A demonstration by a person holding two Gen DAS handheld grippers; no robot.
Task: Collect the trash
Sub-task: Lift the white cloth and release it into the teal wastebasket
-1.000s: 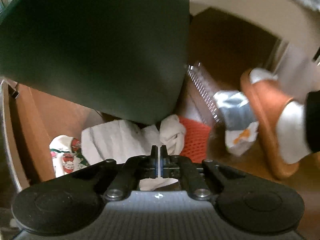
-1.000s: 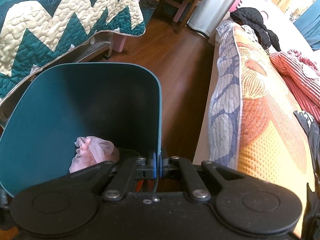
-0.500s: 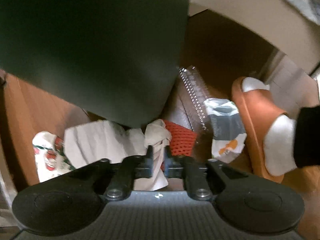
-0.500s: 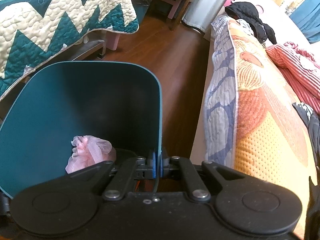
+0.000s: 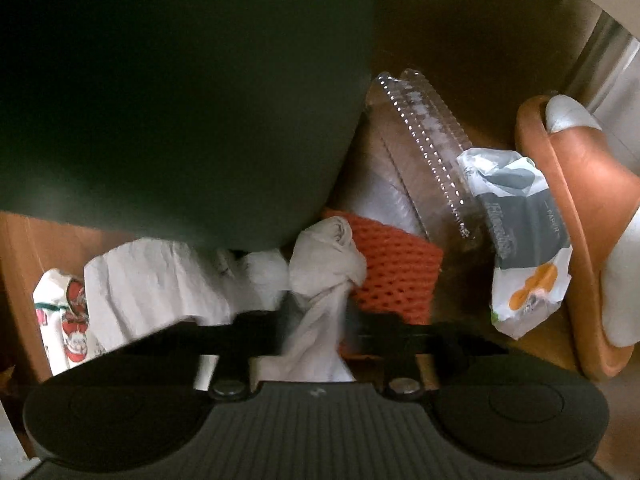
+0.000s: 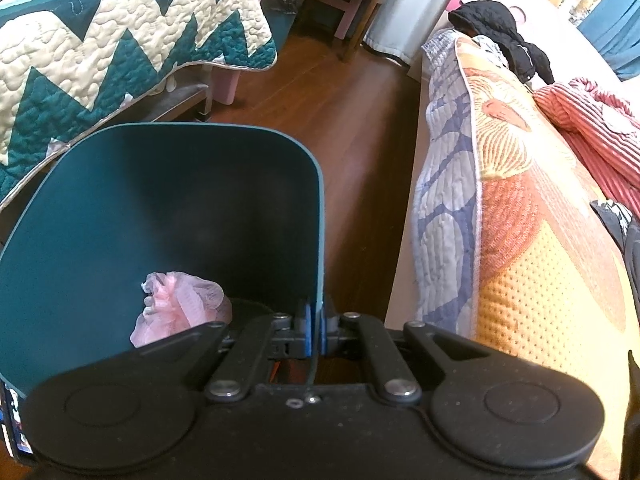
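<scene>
My right gripper [image 6: 311, 330] is clamped on the teal bin's [image 6: 160, 216] rim, pink netting [image 6: 180, 312] inside; my left gripper's [image 5: 318, 316] jaws are closing around a white crumpled tissue [image 5: 324, 276] on the floor [image 5: 460, 40]

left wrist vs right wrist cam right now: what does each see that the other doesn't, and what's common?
Left wrist only: floor litter, namely a crumpled white tissue between the closing jaws of the left gripper, an orange net, a clear plastic lid, a printed wrapper, a white paper and an orange slipper.

Right wrist only: the bin's inside with a pink mesh puff, the right gripper shut on the bin's rim, a zigzag quilt and a patterned cushion.

Both: the green bin and the wooden floor.
</scene>
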